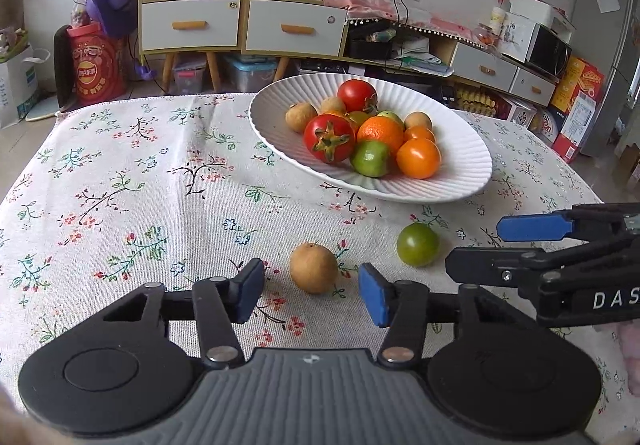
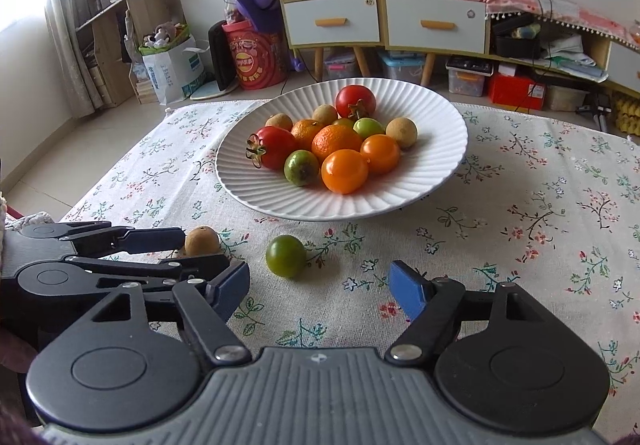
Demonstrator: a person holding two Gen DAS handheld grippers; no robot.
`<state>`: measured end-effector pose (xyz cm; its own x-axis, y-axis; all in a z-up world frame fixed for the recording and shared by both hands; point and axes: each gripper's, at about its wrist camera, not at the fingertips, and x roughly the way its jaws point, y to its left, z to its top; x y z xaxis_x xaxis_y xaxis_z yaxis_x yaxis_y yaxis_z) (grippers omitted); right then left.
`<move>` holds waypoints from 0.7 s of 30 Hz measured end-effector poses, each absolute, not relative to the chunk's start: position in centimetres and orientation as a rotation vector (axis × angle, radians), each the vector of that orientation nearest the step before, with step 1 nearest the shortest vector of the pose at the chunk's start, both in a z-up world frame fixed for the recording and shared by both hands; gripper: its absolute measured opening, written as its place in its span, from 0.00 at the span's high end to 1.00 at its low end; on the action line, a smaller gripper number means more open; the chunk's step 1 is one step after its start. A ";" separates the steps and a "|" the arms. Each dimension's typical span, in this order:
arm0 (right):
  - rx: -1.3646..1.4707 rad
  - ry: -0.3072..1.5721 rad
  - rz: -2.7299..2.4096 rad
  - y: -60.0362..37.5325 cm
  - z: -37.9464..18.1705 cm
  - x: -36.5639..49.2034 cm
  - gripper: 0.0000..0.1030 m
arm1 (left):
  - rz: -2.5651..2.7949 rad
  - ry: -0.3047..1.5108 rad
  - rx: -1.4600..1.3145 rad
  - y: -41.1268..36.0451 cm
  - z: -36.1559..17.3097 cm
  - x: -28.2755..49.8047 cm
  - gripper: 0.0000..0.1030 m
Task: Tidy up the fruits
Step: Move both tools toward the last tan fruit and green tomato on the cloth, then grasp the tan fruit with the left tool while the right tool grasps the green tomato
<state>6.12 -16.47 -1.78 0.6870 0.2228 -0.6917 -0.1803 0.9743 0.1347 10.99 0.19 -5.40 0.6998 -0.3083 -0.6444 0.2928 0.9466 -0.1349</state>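
Observation:
A small brown round fruit (image 1: 314, 267) lies on the flowered tablecloth between the blue pads of my left gripper (image 1: 312, 291), with a gap on each side, so the gripper is open. A green tomato (image 2: 286, 256) lies just ahead of my right gripper (image 2: 318, 285), slightly left of its centre; those jaws stand wide and hold nothing. The right gripper (image 1: 474, 245) also shows in the left wrist view, beside the green tomato (image 1: 418, 245). Behind them, a white ribbed plate (image 1: 460, 185) (image 2: 440, 173) holds several red, orange, green and brown fruits.
The tablecloth (image 1: 140, 185) covers the table to its far edge. Beyond stand a shelf unit with drawers (image 1: 192, 25), a red drum (image 1: 94, 69), boxes and a low cabinet (image 1: 520, 77). My left gripper (image 2: 206, 251) crosses the lower left of the right wrist view.

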 end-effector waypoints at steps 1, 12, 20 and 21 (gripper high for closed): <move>0.057 0.784 0.229 -16.3 -1.8 6.1 0.33 | -0.333 0.724 -0.029 0.2 -5.3 11.1 0.55; 0.040 0.804 0.256 -15.4 -1.8 6.5 0.50 | -0.332 0.743 -0.015 -0.5 -5.0 11.5 0.75; 0.030 0.827 0.258 -14.6 -2.3 7.0 0.61 | -0.317 0.760 -0.023 0.5 -4.9 11.3 0.75; 0.030 0.827 0.259 -14.5 -2.3 7.0 0.62 | -0.316 0.761 -0.024 0.7 -4.9 11.2 0.75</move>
<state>6.96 -14.49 -2.27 0.6478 0.2395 -0.7232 -0.2160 0.9681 0.1271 11.19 0.71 -4.91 0.6793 -0.2901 -0.6741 0.2728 0.9526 -0.1351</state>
